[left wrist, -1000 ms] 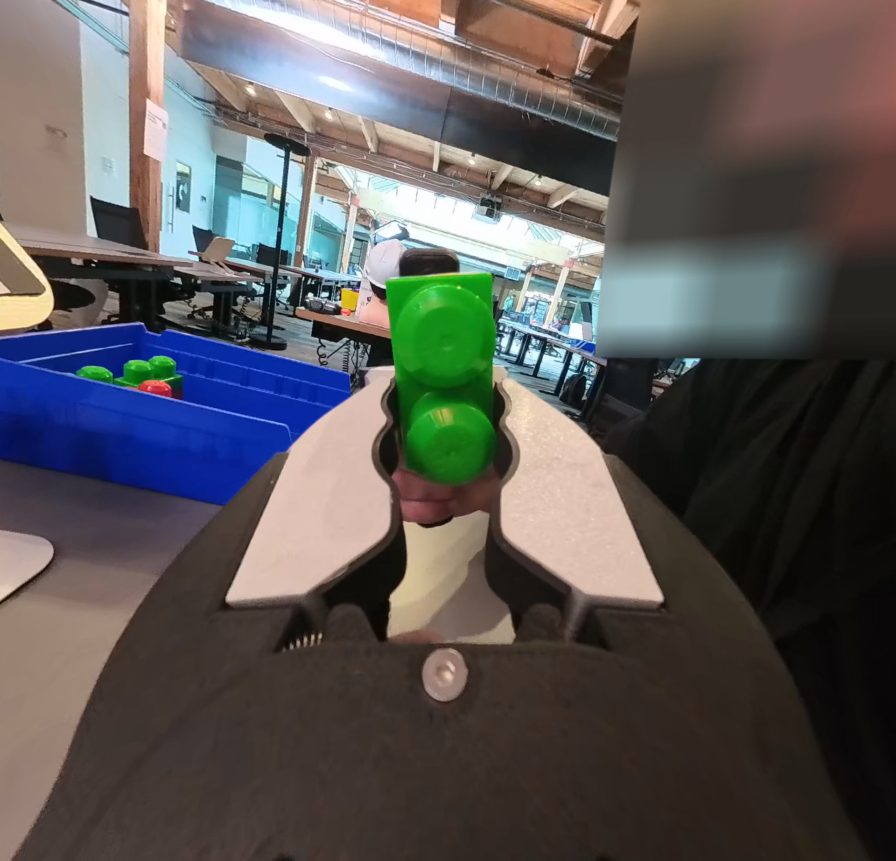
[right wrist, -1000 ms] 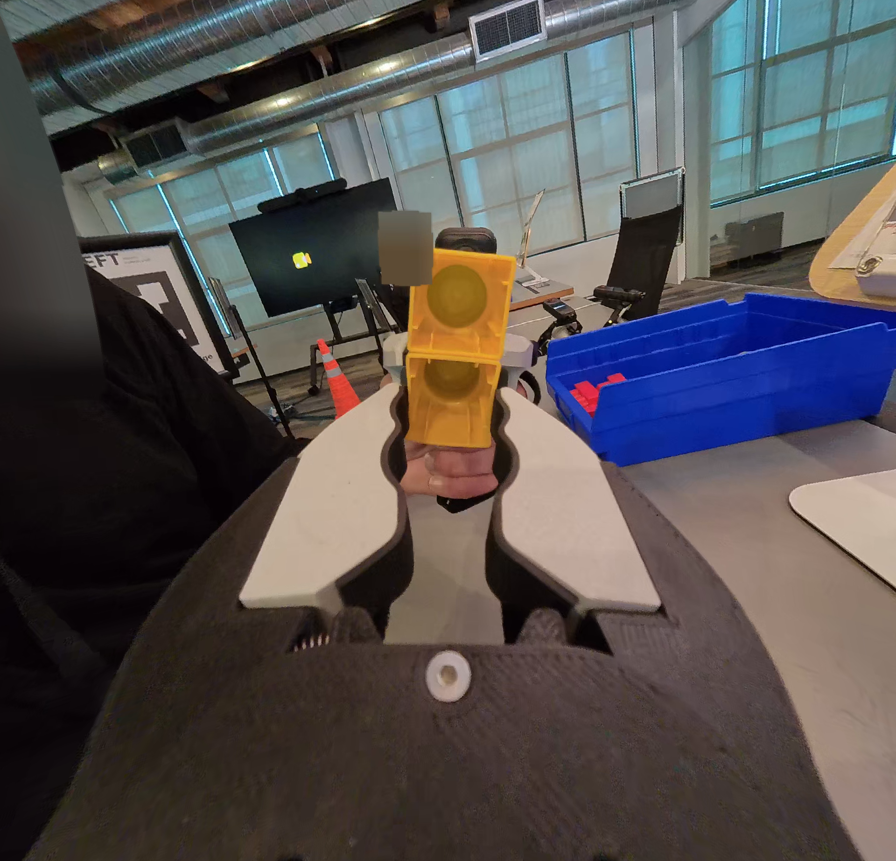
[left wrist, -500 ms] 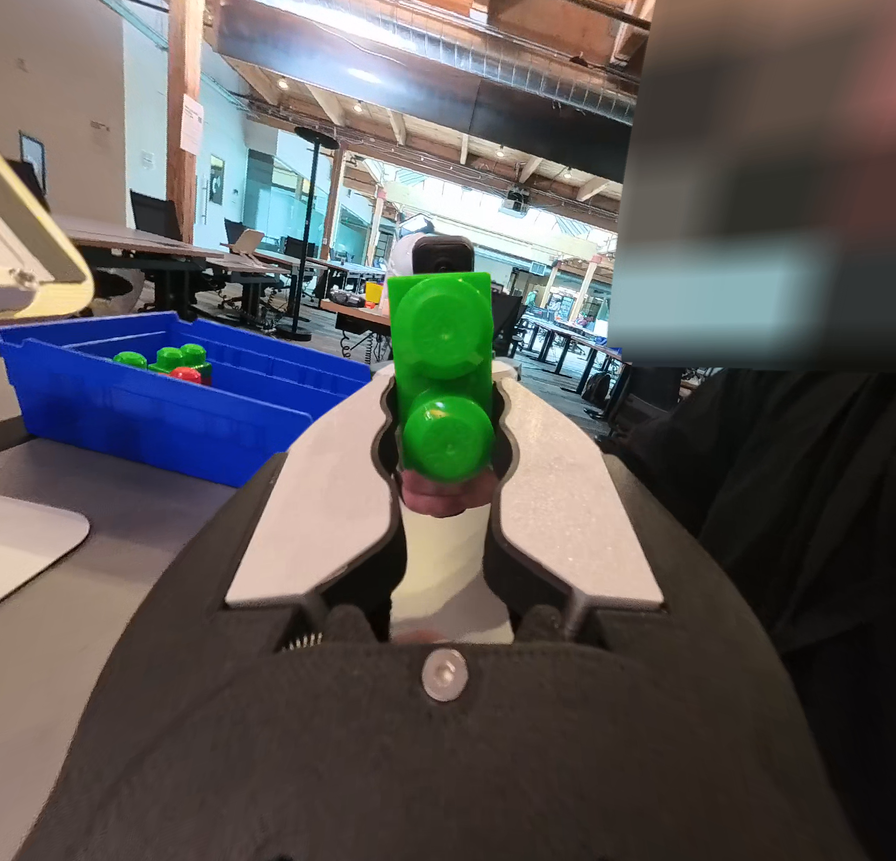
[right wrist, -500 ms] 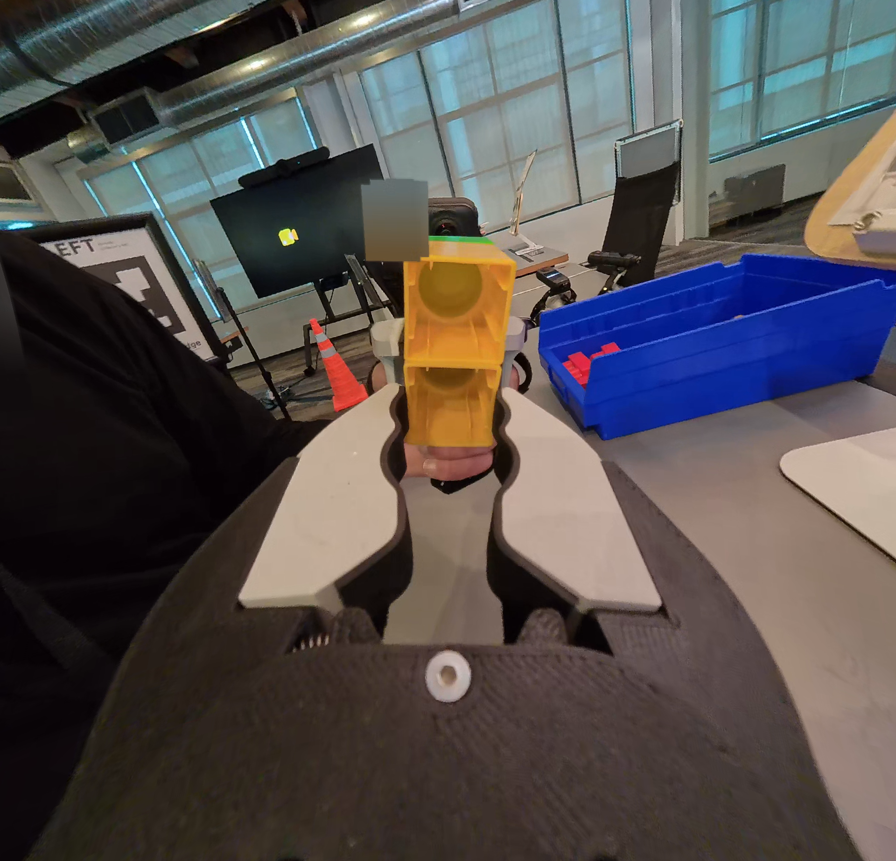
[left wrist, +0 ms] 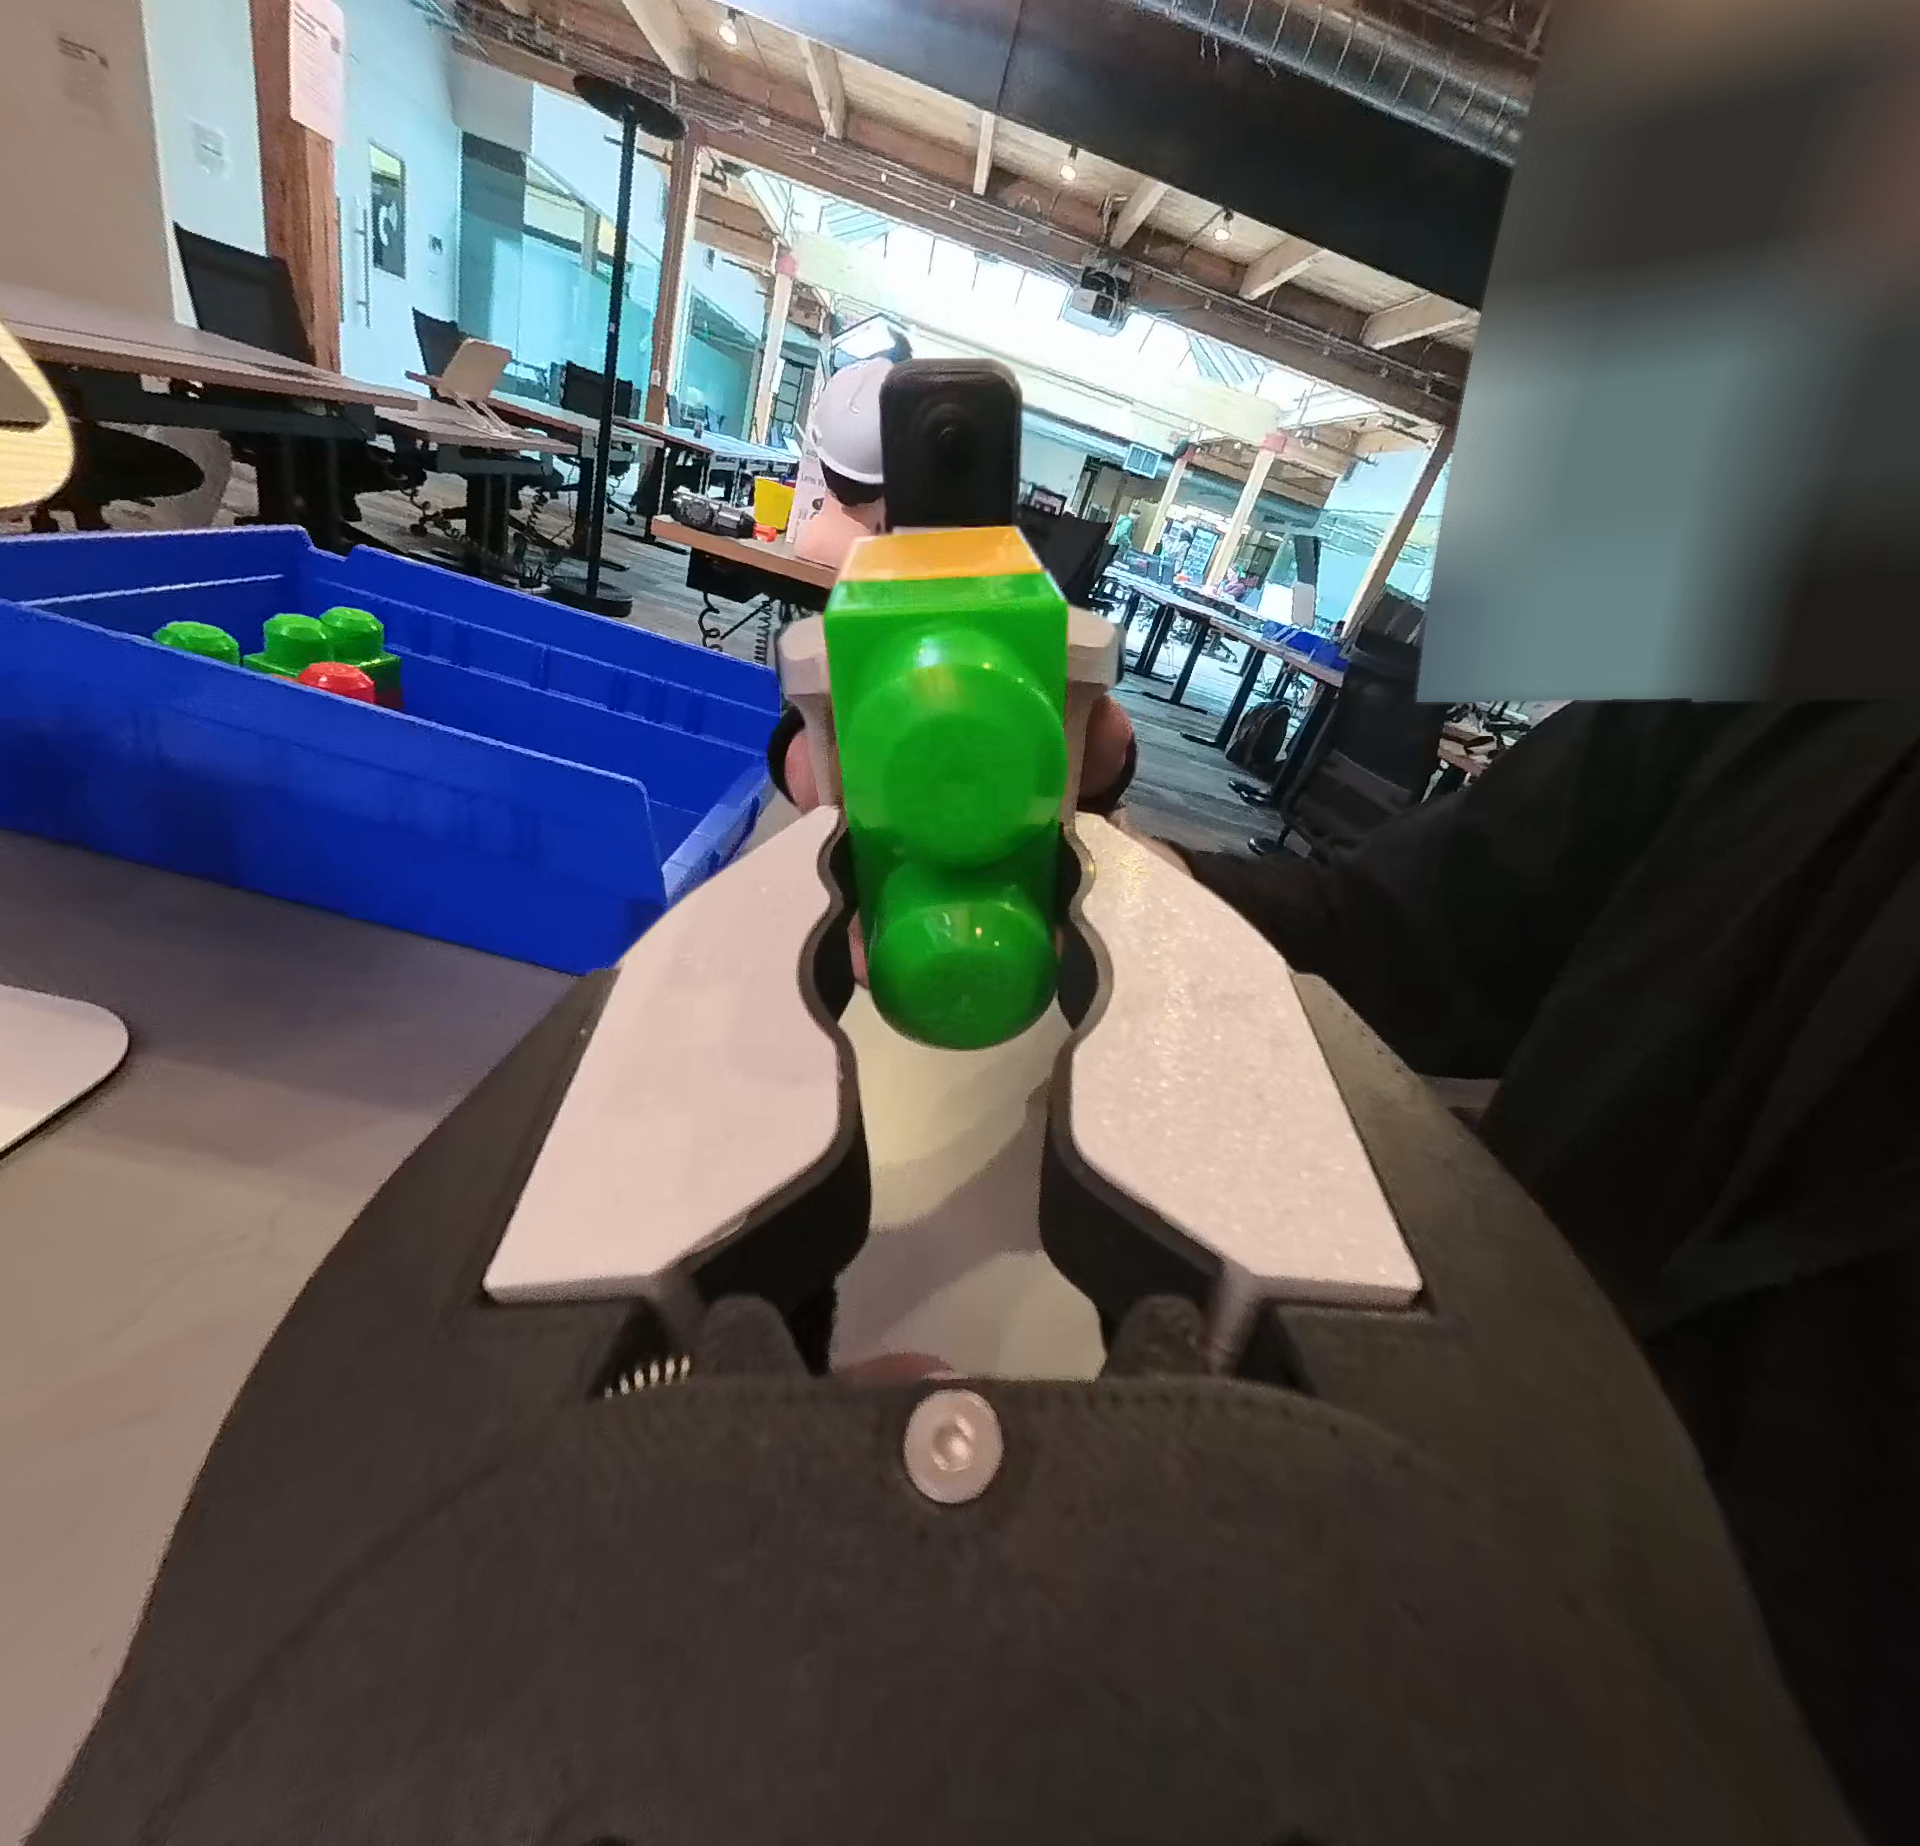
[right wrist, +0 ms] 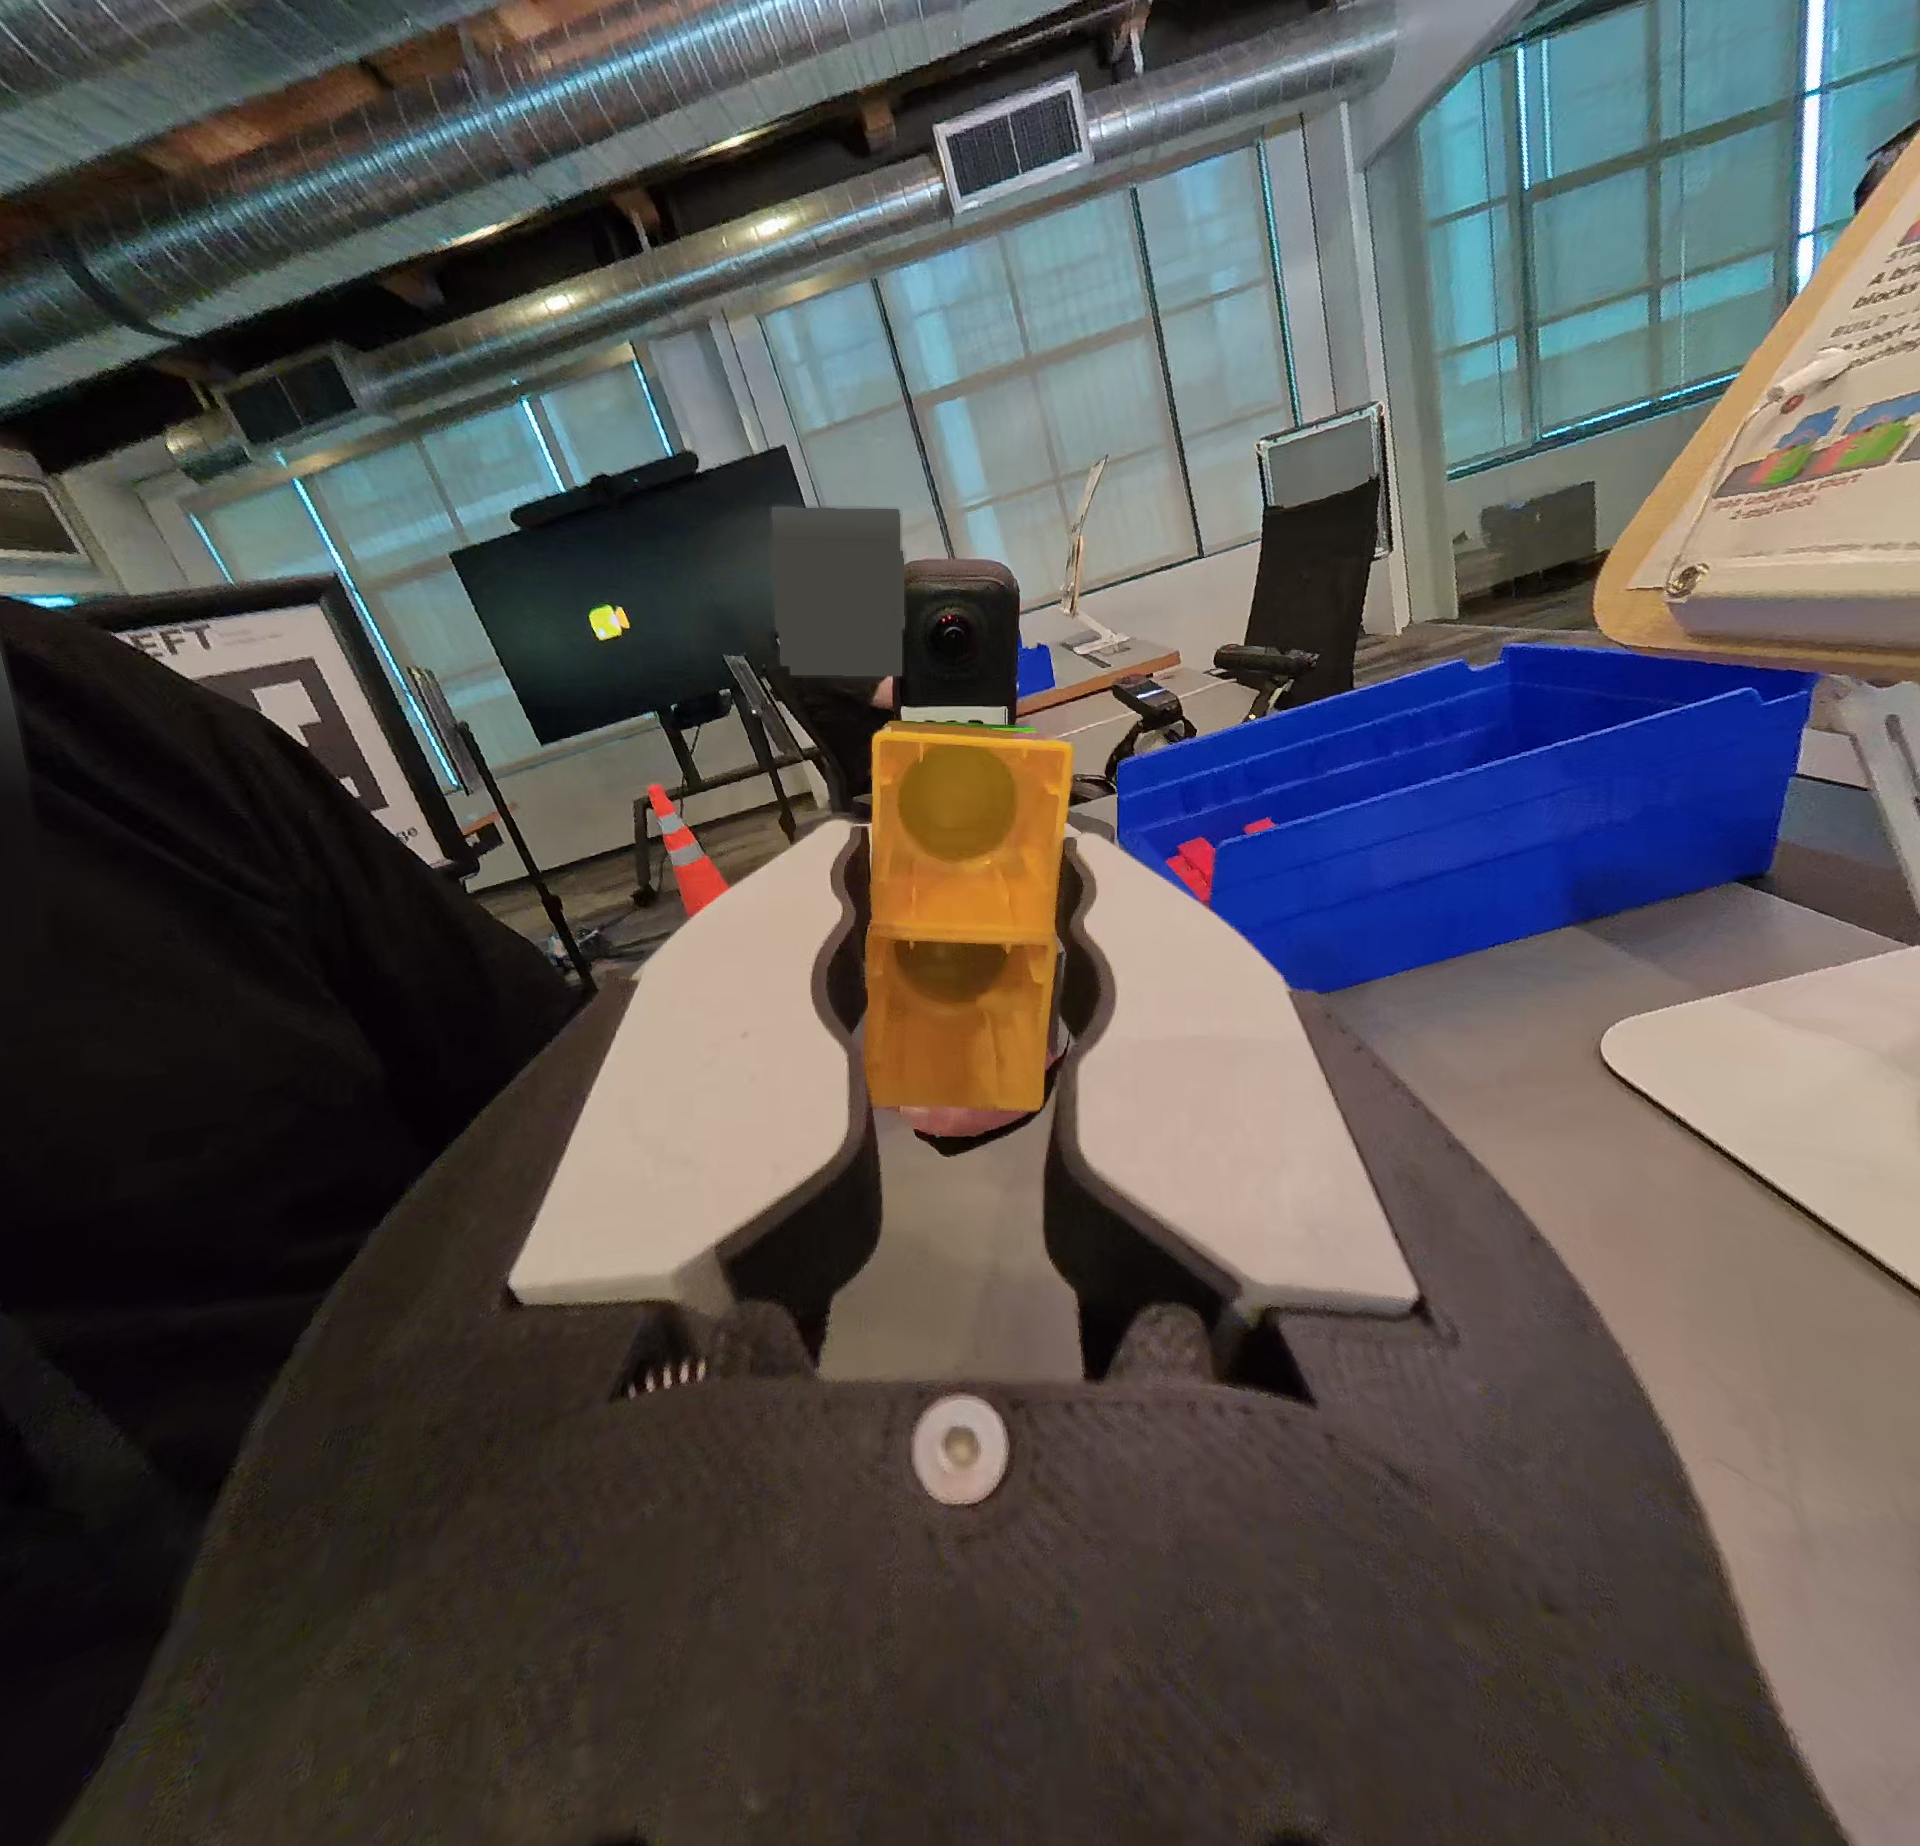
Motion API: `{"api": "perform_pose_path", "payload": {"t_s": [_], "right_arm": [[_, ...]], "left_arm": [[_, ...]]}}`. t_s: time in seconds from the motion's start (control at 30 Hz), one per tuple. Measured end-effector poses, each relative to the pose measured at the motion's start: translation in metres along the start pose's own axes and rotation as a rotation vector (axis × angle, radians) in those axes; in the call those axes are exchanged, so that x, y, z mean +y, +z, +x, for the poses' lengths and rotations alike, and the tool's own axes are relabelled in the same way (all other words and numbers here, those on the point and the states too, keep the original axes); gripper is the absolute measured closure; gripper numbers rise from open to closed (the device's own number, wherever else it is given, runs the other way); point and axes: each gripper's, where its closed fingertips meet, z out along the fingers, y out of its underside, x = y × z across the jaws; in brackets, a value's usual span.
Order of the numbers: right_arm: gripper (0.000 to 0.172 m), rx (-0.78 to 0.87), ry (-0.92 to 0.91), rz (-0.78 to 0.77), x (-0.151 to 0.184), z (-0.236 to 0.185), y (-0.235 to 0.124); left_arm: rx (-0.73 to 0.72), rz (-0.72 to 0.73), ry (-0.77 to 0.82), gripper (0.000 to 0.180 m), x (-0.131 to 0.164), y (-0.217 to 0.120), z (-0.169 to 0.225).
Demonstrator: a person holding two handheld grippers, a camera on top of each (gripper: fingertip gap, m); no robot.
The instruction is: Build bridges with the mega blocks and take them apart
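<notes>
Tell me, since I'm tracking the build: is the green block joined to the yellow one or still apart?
Cannot tell for sure. The green block sits flush against the yellow block, no gap showing, but the seam is hidden.

Both grippers are raised facing each other, left gripper point(left wrist: 951, 923) and right gripper point(right wrist: 961, 965) jaws each clamped.

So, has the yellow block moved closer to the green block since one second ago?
Yes. In the left wrist view the yellow block now sits right behind the green block, above the blue bin; a second ago it was not visible there.
</notes>
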Motion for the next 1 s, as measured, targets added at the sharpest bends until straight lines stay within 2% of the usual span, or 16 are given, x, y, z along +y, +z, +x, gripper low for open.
{"api": "perform_pose_path", "payload": {"t_s": [0.07, 0.17, 0.23, 0.3, 0.4, 0.63, 0.83, 1.0], "right_arm": [[0.137, -0.004, -0.004, -0.007, 0.000, -0.001, 0.000], [0.138, -0.019, -0.013, -0.013, -0.001, -0.004, -0.001], [0.138, -0.014, -0.018, -0.017, -0.001, -0.003, -0.002], [0.138, -0.026, -0.016, -0.021, 0.002, -0.005, 0.000], [0.138, -0.033, -0.028, -0.049, 0.006, -0.007, 0.003], [0.138, -0.041, -0.051, -0.073, 0.006, -0.009, 0.001], [0.137, -0.039, -0.052, -0.100, 0.008, -0.008, 0.000], [0.133, -0.006, -0.016, -0.090, 0.007, 0.002, -0.001]], "left_arm": [[0.012, 0.011, -0.007, 0.144, -0.002, 0.000, 0.001], [-0.008, 0.043, 0.010, 0.130, -0.010, -0.004, -0.001], [0.000, 0.054, 0.031, 0.132, -0.017, -0.006, 0.002], [-0.005, 0.025, 0.063, 0.145, -0.016, -0.004, 0.005], [0.020, 0.068, 0.037, 0.145, -0.020, -0.005, 0.008], [0.024, -0.025, 0.050, 0.145, -0.005, -0.003, 0.009], [0.033, -0.017, 0.020, 0.145, -0.003, -0.001, 0.008], [0.029, 0.016, -0.071, 0.145, -0.007, -0.001, -0.002]]}}
